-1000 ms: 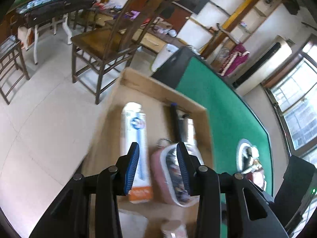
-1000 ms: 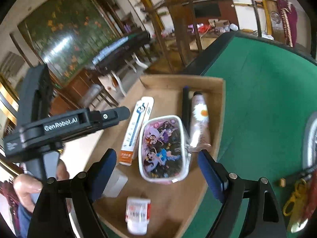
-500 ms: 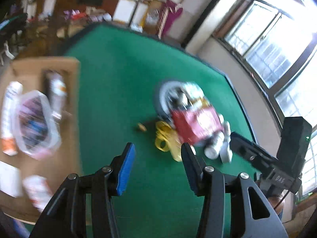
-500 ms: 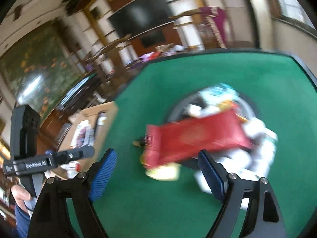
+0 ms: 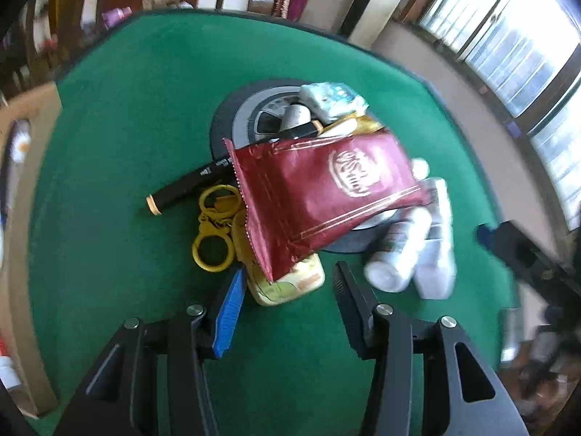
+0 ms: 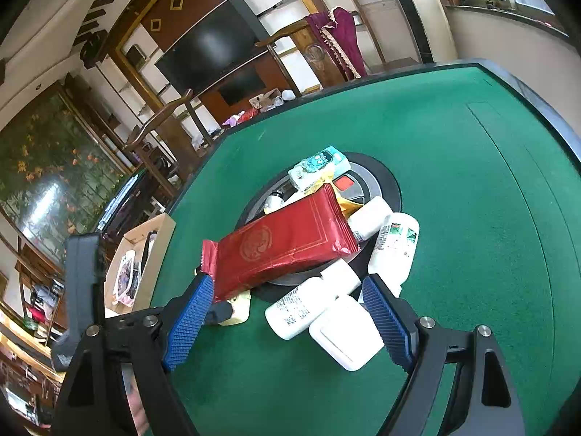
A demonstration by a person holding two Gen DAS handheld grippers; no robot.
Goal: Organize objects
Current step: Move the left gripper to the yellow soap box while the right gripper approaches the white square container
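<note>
Green felt (image 6: 454, 152) covers the table, and near its middle a heap of things sits on and around a round grey-and-black disc (image 6: 377, 178). Counted from the right wrist view: one red foil packet (image 6: 283, 247), two white bottles (image 6: 308, 305) (image 6: 394, 243) lying on their sides, one white flat case (image 6: 346, 334), one pale blue tissue pack (image 6: 319, 165). The left wrist view adds one black marker (image 5: 189, 181) with a tan cap, one pair of yellow ring-handled scissors (image 5: 214, 232) and one cream-coloured flat packet (image 5: 290, 283) under the red one. The red packet is glossy, crimped at both ends, with a round emblem, and lies slanted over the heap.

Both grippers are empty and open — the left gripper (image 5: 287, 290) hovers just short of the cream packet, its jaws having just been widening, and the right gripper (image 6: 287, 312) stands wide around the near bottle and the case without touching. A second ago both cameras looked into the cardboard box (image 6: 159, 229), now off to the left.
</note>
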